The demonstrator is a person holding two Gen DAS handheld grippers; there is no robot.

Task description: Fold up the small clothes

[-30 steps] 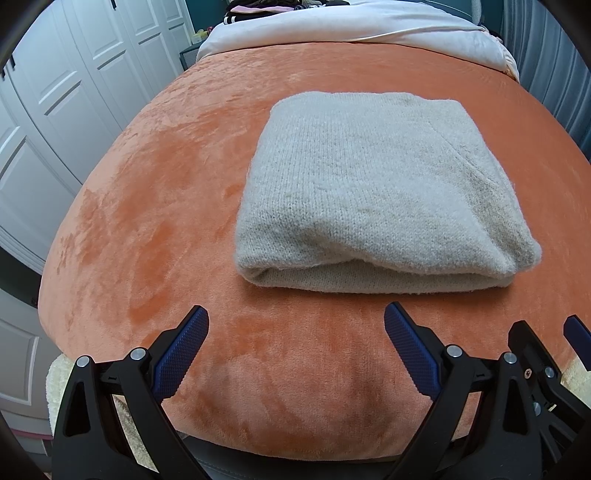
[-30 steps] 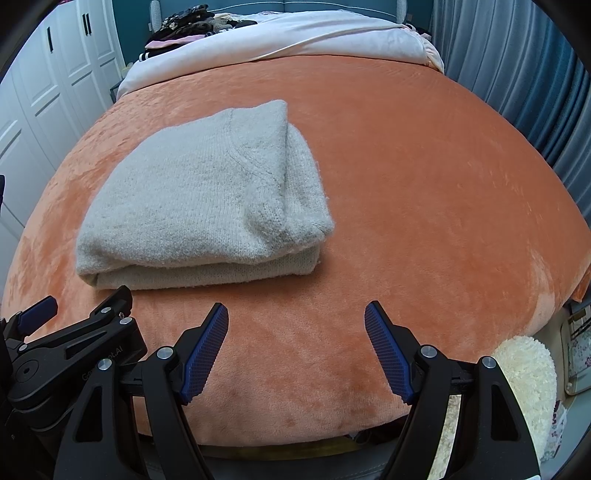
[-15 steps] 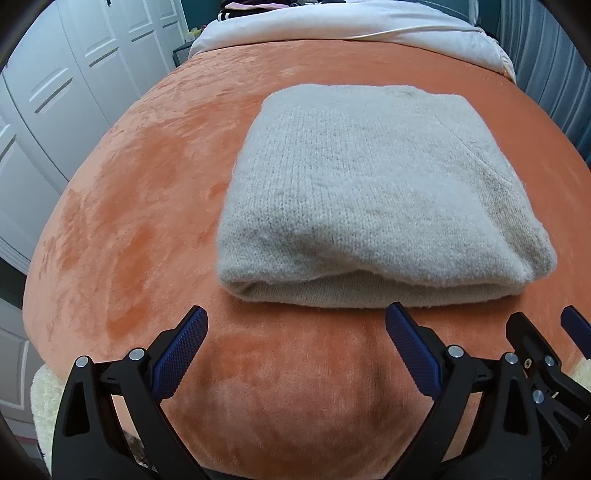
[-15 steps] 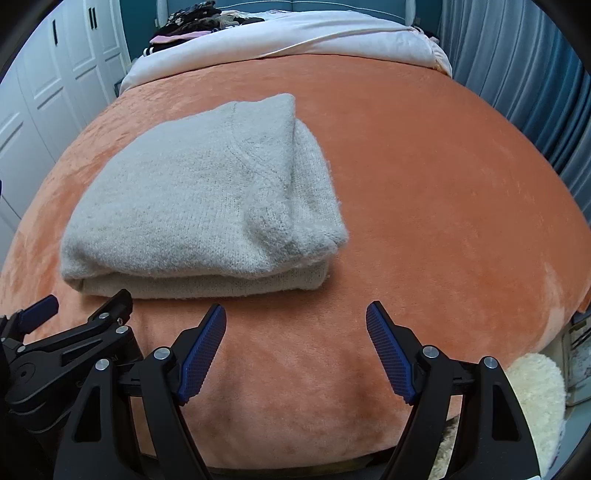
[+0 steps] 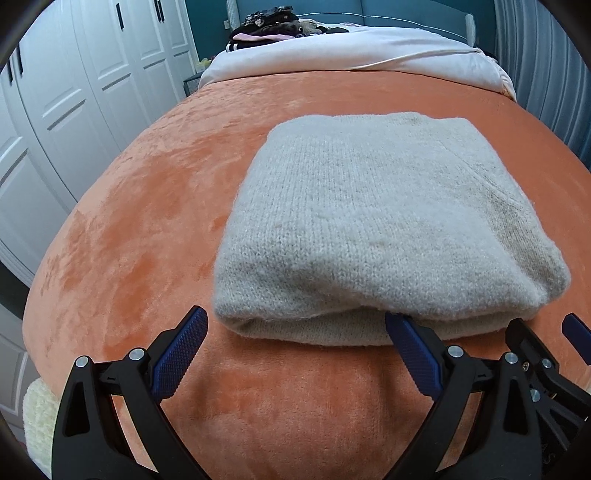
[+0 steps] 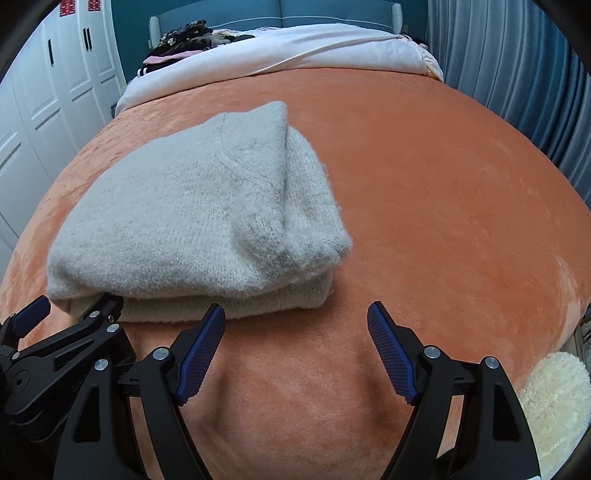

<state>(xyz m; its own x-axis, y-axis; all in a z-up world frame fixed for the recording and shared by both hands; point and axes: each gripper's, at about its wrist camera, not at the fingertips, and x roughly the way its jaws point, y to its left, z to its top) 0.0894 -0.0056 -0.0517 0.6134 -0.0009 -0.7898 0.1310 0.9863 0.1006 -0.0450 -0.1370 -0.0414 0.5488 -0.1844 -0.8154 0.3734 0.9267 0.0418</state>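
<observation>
A folded cream knit sweater [image 5: 376,221] lies on the orange blanket [image 5: 140,221] of a bed. It also shows in the right wrist view [image 6: 192,229], left of centre. My left gripper [image 5: 295,350] is open and empty, just in front of the sweater's near folded edge, its right fingertip [image 5: 397,325] at that edge. My right gripper [image 6: 295,339] is open and empty, low over the blanket near the sweater's near right corner. The left gripper's body [image 6: 62,343] shows at the lower left of the right wrist view.
A white duvet [image 5: 351,55] and a pile of dark clothes [image 5: 269,26] lie at the head of the bed. White wardrobe doors [image 5: 74,92] stand to the left, blue curtains [image 6: 517,74] to the right. A fluffy cream rug [image 6: 554,398] lies by the bed's near corner.
Both grippers have moved forward towards the sweater, which now looks larger and closer. Both stay open. The sweater has not moved.
</observation>
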